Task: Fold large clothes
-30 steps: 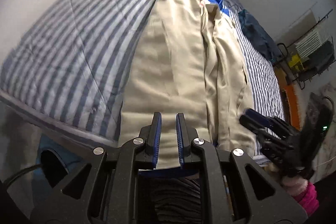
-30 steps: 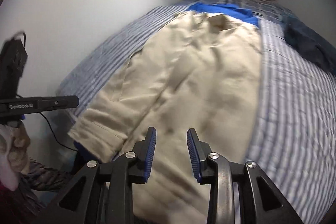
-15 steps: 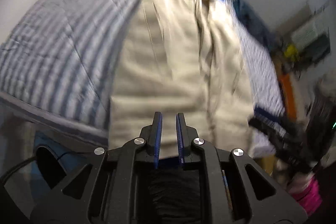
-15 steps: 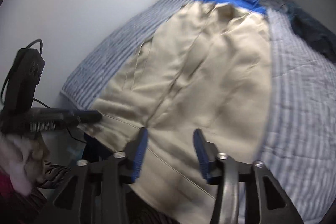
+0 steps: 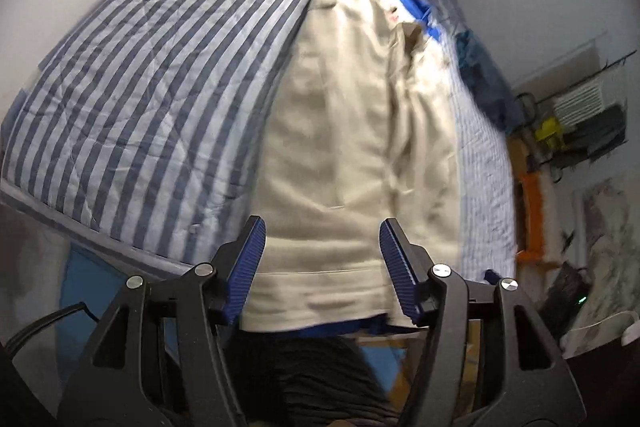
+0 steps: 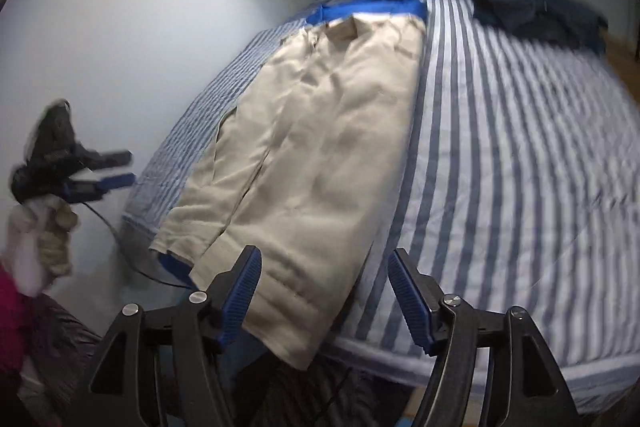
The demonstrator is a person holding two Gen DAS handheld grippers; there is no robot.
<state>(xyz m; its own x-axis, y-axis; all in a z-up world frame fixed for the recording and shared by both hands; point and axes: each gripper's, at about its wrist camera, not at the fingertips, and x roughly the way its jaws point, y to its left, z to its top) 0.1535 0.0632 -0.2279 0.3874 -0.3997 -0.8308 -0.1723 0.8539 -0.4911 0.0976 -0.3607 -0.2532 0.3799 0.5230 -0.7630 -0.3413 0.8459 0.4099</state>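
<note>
Where wall [image 6: 140, 27] borders striped bed [image 6: 520, 147], trousers [image 6: 320, 147] lie.

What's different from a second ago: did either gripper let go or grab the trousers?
The left gripper has gone from nearly shut to wide open, with the trousers' near edge showing between its fingers, ungripped. The right gripper has opened wider and grips nothing. The beige trousers lie flat along the striped bedcover as before, over the blue cloth; the dark garment has not moved.
</note>
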